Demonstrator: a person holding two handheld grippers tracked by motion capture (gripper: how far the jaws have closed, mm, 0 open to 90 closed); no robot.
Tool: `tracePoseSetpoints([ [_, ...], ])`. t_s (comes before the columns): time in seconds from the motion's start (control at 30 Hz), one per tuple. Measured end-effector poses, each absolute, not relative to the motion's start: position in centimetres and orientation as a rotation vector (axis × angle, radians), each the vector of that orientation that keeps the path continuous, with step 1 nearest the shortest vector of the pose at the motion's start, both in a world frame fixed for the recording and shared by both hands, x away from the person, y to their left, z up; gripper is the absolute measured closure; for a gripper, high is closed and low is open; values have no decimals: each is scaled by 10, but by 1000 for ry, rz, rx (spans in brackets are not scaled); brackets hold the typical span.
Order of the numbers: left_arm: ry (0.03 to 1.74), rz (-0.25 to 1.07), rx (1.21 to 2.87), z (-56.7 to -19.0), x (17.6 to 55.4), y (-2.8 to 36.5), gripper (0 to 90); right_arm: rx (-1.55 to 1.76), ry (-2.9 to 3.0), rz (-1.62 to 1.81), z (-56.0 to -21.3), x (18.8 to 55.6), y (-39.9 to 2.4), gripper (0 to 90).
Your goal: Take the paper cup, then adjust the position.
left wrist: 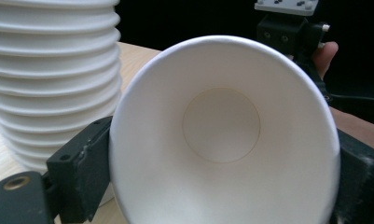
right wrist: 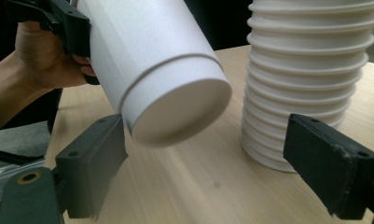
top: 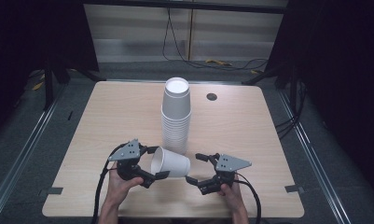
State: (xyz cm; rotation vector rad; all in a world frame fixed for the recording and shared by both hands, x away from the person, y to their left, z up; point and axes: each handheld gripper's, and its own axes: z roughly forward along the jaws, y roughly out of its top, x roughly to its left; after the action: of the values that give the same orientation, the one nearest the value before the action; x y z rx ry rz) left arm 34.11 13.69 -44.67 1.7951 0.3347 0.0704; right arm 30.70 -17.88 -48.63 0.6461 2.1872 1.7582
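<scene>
- High view: the left hand-held gripper (top: 153, 163) is clamped on a single white paper cup (top: 171, 163) lying sideways above the worktop (top: 105, 121).
- A tall stack of cups (top: 176, 116) stands just behind it.
- The right hand-held gripper (top: 197, 169) is spread apart, near the cup's base.

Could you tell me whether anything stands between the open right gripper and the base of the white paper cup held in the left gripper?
Nothing visible does. The single white paper cup, clamped on its side in the left gripper, points its base at the open right gripper across bare table. The tall stack of white paper cups stands behind, off that line.
</scene>
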Motion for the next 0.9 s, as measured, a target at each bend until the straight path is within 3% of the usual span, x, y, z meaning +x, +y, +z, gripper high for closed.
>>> tracePoseSetpoints([
  [0.9, 480, 188, 1795, -437, 348, 181, 98, 916, 1752, 1531, -502, 307, -195, 129],
])
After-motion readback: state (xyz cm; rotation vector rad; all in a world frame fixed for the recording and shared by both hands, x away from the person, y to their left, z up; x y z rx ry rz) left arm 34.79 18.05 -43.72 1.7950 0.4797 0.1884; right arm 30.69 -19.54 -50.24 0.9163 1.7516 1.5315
